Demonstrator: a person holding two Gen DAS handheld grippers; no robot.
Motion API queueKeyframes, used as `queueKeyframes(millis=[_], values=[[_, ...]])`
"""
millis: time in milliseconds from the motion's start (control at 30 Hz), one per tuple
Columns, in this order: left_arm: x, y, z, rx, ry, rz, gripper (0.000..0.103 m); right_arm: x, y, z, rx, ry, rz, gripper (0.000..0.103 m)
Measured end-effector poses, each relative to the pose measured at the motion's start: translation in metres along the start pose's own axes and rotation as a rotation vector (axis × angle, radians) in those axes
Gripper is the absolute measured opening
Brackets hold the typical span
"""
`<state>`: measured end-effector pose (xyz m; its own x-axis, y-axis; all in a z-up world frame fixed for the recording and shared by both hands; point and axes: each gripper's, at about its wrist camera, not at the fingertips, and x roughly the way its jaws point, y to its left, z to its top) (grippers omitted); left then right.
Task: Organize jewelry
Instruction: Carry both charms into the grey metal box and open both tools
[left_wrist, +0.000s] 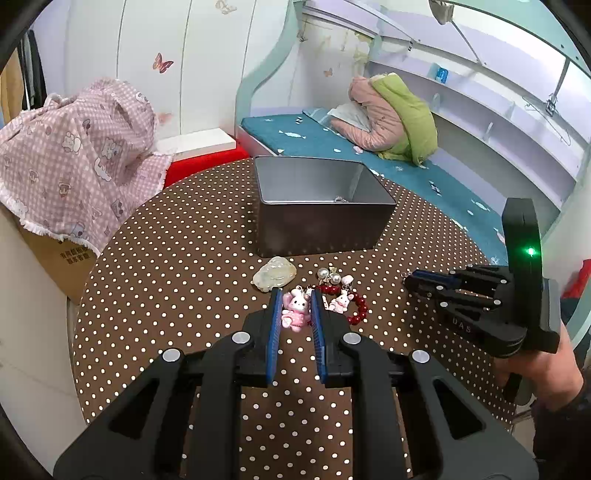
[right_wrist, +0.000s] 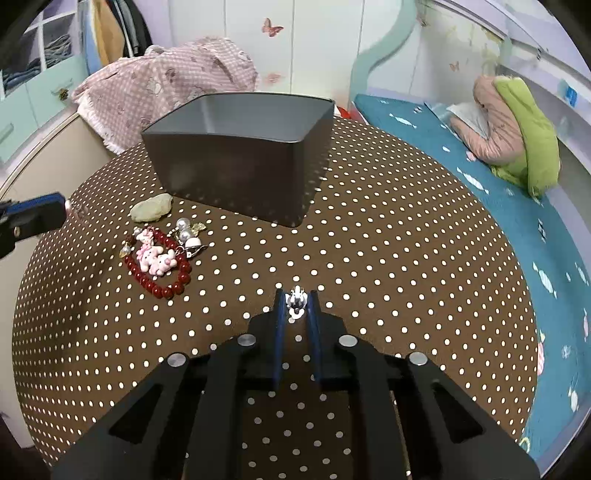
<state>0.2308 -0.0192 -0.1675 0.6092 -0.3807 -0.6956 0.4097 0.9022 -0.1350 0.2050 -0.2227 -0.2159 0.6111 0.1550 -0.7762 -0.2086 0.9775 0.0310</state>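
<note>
A grey metal tin (left_wrist: 317, 206) stands open on the polka-dot table (left_wrist: 177, 280); a small silver piece lies inside near its front wall. In front of it lie a pale jade stone (left_wrist: 274, 279), pearl earrings (left_wrist: 328, 275), a red bead bracelet (left_wrist: 360, 308) and pink rabbit charms. My left gripper (left_wrist: 296, 300) has its fingers closed around one pink rabbit charm (left_wrist: 295, 308), low at the table. My right gripper (right_wrist: 296, 301) is shut on a small silver-white charm (right_wrist: 296, 300) over the table, to the right of the pile (right_wrist: 159, 258). The tin shows in the right wrist view (right_wrist: 236, 155).
A pink checked cloth (left_wrist: 74, 155) covers a cardboard box left of the table. A bed with a teal sheet (left_wrist: 369, 147) and a pink and green pillow runs along the right. A red stool with a white box stands behind the table.
</note>
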Motion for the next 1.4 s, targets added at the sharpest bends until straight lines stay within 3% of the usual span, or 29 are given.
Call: queueKeyframes(millis=[367,567,800,1067,1400], values=[[-0.019,0.007,0.016,-0.016,-0.053,0.004,0.016,-0.047,-0.010,0.026,0.049,-0.099,0.104,0.009],[-0.036,0.004,0.049,0.012,-0.123,0.018,0.016,-0.087,-0.007,0.074,0.001,-0.219,0.130,0.008],[-0.039,-0.001,0.103,0.032,-0.189,0.038,0.016,-0.105,-0.003,0.130,-0.049,-0.309,0.142,0.009],[-0.023,-0.002,0.153,0.024,-0.205,0.013,0.016,-0.075,-0.004,0.159,-0.038,-0.261,0.203,0.009],[0.041,-0.001,0.161,-0.013,-0.088,-0.031,0.016,-0.016,-0.002,0.160,-0.008,-0.127,0.230,0.009]])
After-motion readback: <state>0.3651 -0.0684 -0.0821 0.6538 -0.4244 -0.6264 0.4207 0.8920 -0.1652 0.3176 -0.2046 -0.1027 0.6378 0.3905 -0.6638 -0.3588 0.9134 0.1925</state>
